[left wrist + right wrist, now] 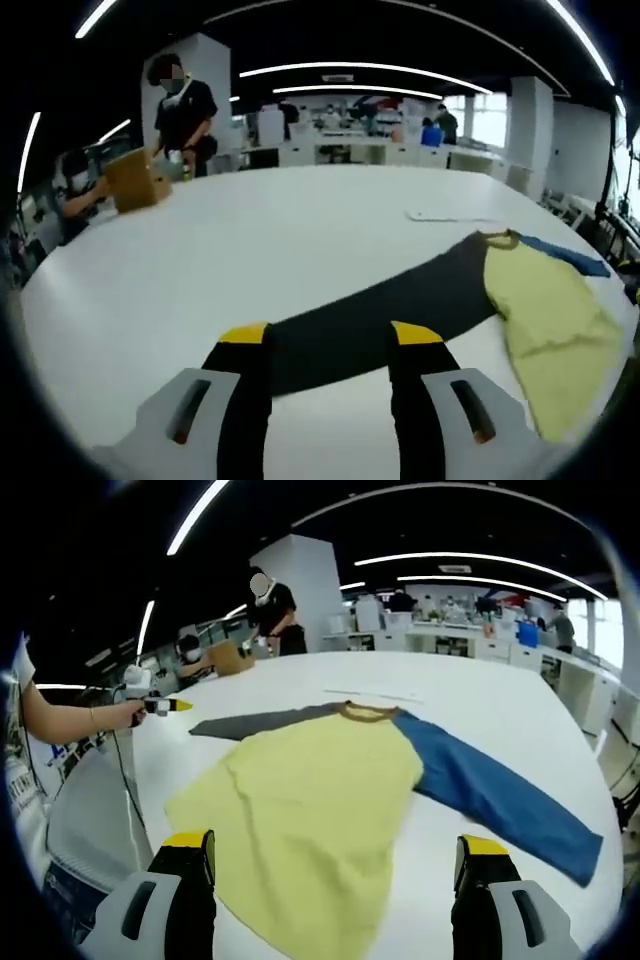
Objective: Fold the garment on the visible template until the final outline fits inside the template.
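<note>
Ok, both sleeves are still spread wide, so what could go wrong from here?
The grey sleeve cuff lies close to the table edge by the left hand-held gripper, so a careless pull might drag it off. The blue sleeve stretches far right, and folding it in one sweep may bunch the yellow body. The right hand-held gripper stands open above the hem.

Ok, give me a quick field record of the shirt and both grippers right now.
garment: long-sleeved shirt, yellow body, lying flat and unfolded on white table
sleeves: grey sleeve and blue sleeve spread out to opposite sides
left gripper: open, above grey sleeve end
right gripper: open, at shirt hem
folding: not yet begun
</note>
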Demonstrator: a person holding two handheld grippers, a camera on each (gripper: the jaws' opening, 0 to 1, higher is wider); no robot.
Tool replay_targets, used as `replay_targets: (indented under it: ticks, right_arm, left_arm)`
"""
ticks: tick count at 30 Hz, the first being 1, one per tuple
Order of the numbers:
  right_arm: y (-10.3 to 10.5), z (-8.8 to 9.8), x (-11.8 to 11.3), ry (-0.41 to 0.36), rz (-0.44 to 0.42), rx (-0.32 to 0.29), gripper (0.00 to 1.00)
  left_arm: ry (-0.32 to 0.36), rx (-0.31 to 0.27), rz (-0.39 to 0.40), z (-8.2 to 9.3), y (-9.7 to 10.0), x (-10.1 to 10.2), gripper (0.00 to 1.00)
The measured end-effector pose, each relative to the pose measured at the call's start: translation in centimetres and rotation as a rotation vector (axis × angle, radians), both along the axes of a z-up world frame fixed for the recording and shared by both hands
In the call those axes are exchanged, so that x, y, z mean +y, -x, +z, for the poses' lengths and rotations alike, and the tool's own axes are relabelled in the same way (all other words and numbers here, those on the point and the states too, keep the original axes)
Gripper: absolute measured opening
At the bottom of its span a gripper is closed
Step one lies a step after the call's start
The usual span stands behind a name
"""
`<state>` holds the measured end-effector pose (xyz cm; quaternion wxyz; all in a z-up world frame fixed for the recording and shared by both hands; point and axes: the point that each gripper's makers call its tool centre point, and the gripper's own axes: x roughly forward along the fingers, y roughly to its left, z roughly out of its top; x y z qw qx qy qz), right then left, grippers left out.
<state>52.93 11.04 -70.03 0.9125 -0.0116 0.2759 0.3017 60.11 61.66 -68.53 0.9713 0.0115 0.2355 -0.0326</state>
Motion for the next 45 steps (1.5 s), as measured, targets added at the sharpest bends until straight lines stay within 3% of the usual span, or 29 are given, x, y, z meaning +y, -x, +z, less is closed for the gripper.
replay_targets:
  ticks: [5, 10, 25, 32, 35, 42, 45]
  right_arm:
    - [0.0, 0.0, -0.3, -0.028, 0.005, 0.028, 0.88]
    - [0.2, -0.7, -0.7, -0.012, 0.003, 0.041, 0.84]
    - [1.9, -3.2, -1.9, 0.053, -0.035, 0.093, 0.58]
    - [2.9, -4.4, -2.1, 0.075, -0.045, 0.126, 0.51]
    - [3.3, -5.0, -2.4, 0.076, -0.068, 0.152, 0.44]
    - [4.4, -6.1, -3.4, 0.125, -0.103, 0.190, 0.30]
    - [4.8, -6.6, -3.5, 0.139, -0.107, 0.208, 0.28]
  left_arm:
    - [0.034, 0.013, -0.092, -0.5, 1.3, -3.1, 0.51]
    - [0.075, 0.024, -0.165, -1.0, 2.8, -5.9, 0.54]
    - [0.139, 0.104, -0.329, -3.6, 8.5, -13.7, 0.45]
    - [0.164, 0.156, -0.370, -5.0, 10.5, -15.9, 0.42]
    - [0.162, 0.214, -0.367, -6.3, 11.5, -16.2, 0.38]
    - [0.170, 0.236, -0.366, -7.4, 12.2, -16.9, 0.33]
    - [0.176, 0.247, -0.361, -7.8, 12.2, -17.1, 0.30]
